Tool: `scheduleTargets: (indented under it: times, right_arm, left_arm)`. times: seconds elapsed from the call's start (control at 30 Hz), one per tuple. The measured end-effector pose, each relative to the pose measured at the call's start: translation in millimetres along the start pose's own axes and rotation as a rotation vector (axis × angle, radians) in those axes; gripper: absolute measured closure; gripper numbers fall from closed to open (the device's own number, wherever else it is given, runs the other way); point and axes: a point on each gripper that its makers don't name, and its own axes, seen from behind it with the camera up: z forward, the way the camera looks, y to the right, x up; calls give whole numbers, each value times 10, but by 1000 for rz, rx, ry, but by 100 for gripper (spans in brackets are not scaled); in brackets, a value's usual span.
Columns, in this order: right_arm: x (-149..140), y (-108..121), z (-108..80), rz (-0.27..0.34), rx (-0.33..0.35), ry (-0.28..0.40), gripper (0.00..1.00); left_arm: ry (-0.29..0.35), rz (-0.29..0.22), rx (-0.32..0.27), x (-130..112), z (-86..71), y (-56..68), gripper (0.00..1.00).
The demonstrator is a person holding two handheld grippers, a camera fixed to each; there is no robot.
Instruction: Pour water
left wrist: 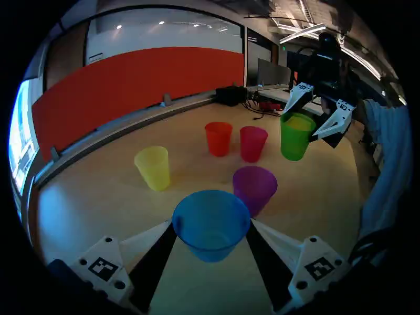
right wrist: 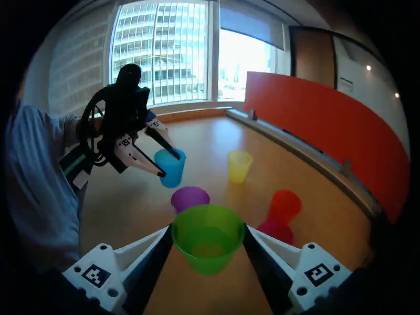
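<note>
The left claw point(left wrist: 211, 231) is closed part-way around a blue plastic cup point(left wrist: 211, 218), one finger pressing on each side just under the rim. The cup is upright, with its mouth facing the camera. The right claw point(right wrist: 208, 231) grips a green plastic cup point(right wrist: 208, 252) the same way, with both fingers against its wall and the cup upright.

In the left gripper view, the right claw point(left wrist: 315, 119) and its green cup point(left wrist: 295, 137) sit further off at the right, apparently raised off the wooden worktop point(left wrist: 105, 199). A person's light blue sleeve point(left wrist: 391, 152) is beside them.

In the right gripper view, the left claw point(right wrist: 170, 160) carries the blue cup point(right wrist: 171, 169) at the left, near a window point(right wrist: 163, 52).

Four more cups stand on the worktop between the two held ones:
- A purple cup point(left wrist: 254, 188) is just behind the blue one.
- A yellow cup point(left wrist: 153, 168) stands apart at the left.
- An orange cup point(left wrist: 218, 138) and a pink cup point(left wrist: 253, 144) stand side by side further back.

An orange wall panel point(left wrist: 136, 79) runs along behind the worktop. It isn't possible to tell whether either held cup contains water.
</note>
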Motion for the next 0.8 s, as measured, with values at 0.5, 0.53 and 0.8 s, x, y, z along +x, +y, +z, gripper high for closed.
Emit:
scheduleTargets:
  times: [0.5, 0.53, 0.8]
  right_arm:
    - [-268, 49, 93, -5, -13, -59, 7]
    - [-279, 52, 94, -4, -14, -62, 7]
    - [-351, 93, 137, -8, -27, -76, 7]
  left_arm:
    - [-31, -32, 2, -265, 66, -44, 12]
    - [-32, -33, 2, -275, 67, -44, 12]
    - [-46, -28, 8, -379, 94, -29, 12]
